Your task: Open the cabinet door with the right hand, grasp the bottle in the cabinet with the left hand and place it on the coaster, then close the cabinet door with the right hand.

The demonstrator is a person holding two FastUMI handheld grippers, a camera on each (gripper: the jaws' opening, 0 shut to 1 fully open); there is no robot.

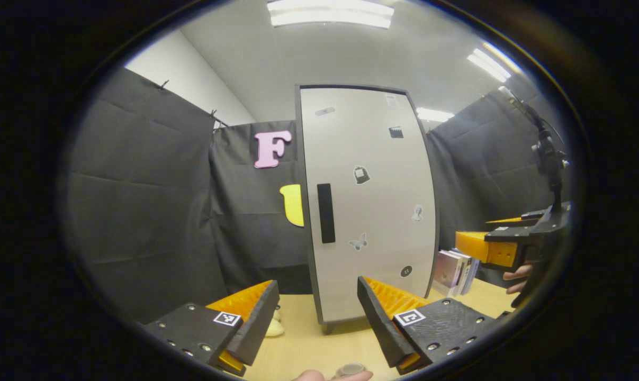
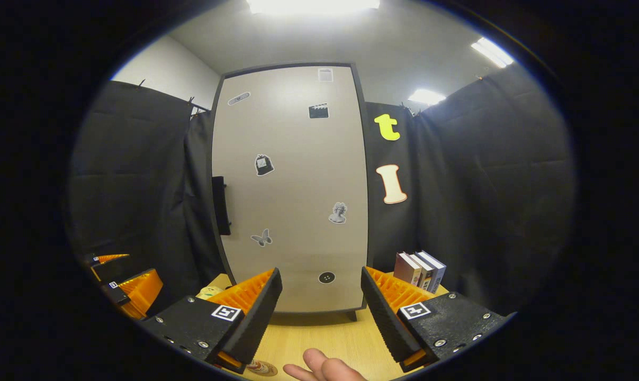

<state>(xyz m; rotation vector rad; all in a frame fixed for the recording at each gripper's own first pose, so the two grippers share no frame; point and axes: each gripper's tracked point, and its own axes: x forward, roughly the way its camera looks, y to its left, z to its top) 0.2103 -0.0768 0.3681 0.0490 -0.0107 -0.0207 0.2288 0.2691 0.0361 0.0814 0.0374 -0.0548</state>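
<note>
Cabinet door (image 2: 290,190) stood closed, hiding the bottle; I held the right gripper (image 2: 319,312) and left gripper (image 1: 316,323) spread and empty before it. I judged the handle (image 2: 221,205), thin at the door's edge, easy to miss.

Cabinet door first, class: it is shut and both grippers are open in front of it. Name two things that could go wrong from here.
The handle is a slim bar at the door's left edge; the right gripper faces mid-door, so it may miss it. The books stand close beside the cabinet and might be knocked by an arm.
</note>
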